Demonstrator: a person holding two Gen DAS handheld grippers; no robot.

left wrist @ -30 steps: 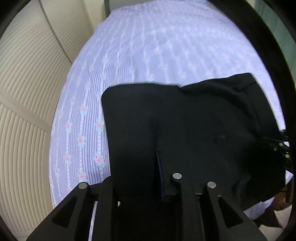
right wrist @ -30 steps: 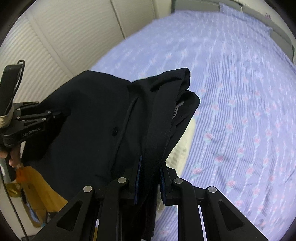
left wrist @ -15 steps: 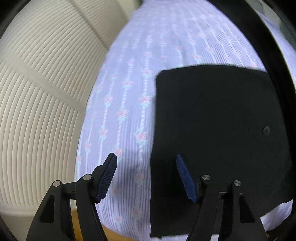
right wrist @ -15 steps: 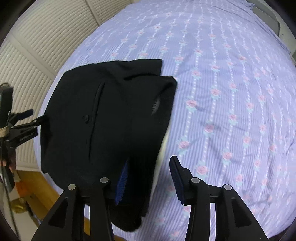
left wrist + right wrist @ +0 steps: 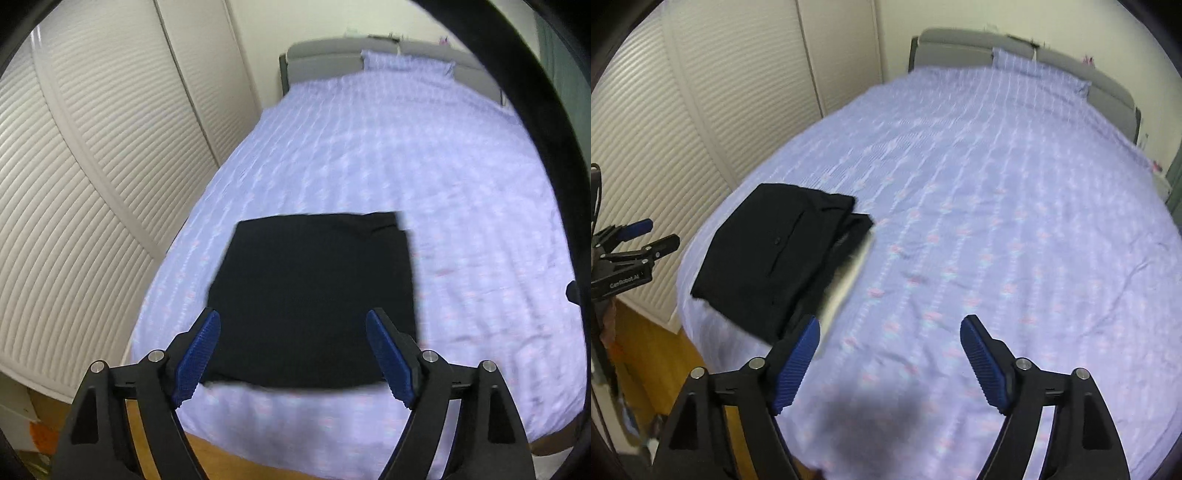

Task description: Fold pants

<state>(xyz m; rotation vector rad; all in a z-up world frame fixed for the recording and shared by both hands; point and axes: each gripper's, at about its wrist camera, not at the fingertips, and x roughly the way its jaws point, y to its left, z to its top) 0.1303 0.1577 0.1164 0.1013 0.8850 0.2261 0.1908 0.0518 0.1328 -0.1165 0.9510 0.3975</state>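
- The black pants [image 5: 314, 299] lie folded into a flat, roughly square stack near the foot corner of the bed, on the side by the louvred doors; in the right wrist view a pale lining shows along their right edge.
- The left gripper [image 5: 291, 350] hangs above the pants without touching them; its jaws are spreading wide and hold nothing.
- The right gripper [image 5: 888, 358] hangs over bare bedspread just right of the pants, jaws likewise opening and empty.
- The lilac flowered bedspread [image 5: 997, 206] covers the bed up to a grey headboard [image 5: 960, 48].
- White louvred doors [image 5: 74, 184] stand along the left.
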